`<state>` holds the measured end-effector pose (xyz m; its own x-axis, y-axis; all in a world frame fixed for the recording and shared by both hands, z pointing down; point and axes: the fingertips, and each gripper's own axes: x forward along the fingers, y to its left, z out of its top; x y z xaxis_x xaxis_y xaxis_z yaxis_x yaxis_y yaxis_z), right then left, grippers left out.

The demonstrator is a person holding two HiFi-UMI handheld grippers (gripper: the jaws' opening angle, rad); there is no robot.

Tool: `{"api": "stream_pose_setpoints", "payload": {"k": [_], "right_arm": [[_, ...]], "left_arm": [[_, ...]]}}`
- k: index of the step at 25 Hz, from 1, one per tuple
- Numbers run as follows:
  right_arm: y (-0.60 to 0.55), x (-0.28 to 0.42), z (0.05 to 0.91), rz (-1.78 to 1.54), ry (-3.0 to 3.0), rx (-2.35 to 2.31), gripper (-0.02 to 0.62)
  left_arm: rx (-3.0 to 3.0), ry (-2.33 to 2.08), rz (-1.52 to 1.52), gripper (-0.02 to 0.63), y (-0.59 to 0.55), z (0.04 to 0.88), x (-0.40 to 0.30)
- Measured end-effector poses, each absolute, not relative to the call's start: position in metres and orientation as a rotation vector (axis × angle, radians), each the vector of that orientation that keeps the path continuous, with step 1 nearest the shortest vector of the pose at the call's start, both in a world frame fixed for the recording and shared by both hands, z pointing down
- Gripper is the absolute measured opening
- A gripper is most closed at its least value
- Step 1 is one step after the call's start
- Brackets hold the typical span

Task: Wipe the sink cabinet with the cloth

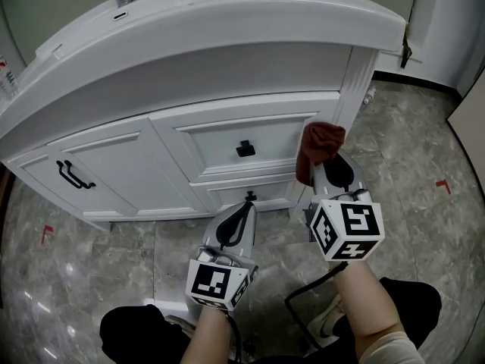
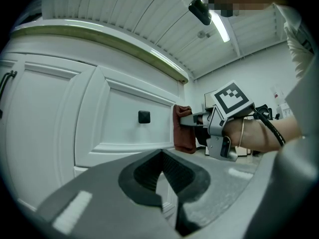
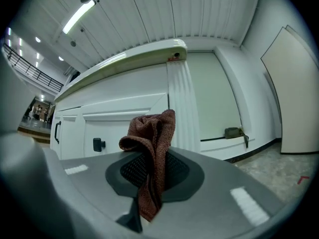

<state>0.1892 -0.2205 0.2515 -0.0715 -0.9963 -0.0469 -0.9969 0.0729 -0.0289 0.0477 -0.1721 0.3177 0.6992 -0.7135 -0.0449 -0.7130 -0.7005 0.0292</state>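
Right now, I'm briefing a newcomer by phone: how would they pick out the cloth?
Find the white sink cabinet; at its right front corner, beside the upper drawer, the right gripper holds the cloth up. It is the only dark red, crumpled thing against all that white.

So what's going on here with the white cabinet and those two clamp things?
A person holds a gripper in each hand, facing a white sink cabinet. The right gripper is clamped on a reddish-brown cloth, held at the right edge of the upper drawer front, seemingly against it. The left gripper is shut and empty, low by the drawer below.
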Motion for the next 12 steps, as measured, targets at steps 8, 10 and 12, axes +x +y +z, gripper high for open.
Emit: {"api": "stream_pose_setpoints", "payload": {"k": [8, 10, 12], "right_arm": [[-0.211, 0.211, 0.266, -0.1, 2.169, -2.166, 0.078], [-0.207, 0.195, 0.272, -0.121, 2.199, -2.132, 0.078], [-0.205, 0.168, 0.282, -0.14, 2.263, -2.076, 0.078]], "left_arm": [[2.872, -1.206, -0.098, 0.0, -0.17, 0.326, 0.043], [2.867, -1.216, -0.107, 0.0, -0.171, 0.328, 0.035], [2.85, -1.24, -0.116, 0.0, -0.173, 0.33, 0.023]]}}
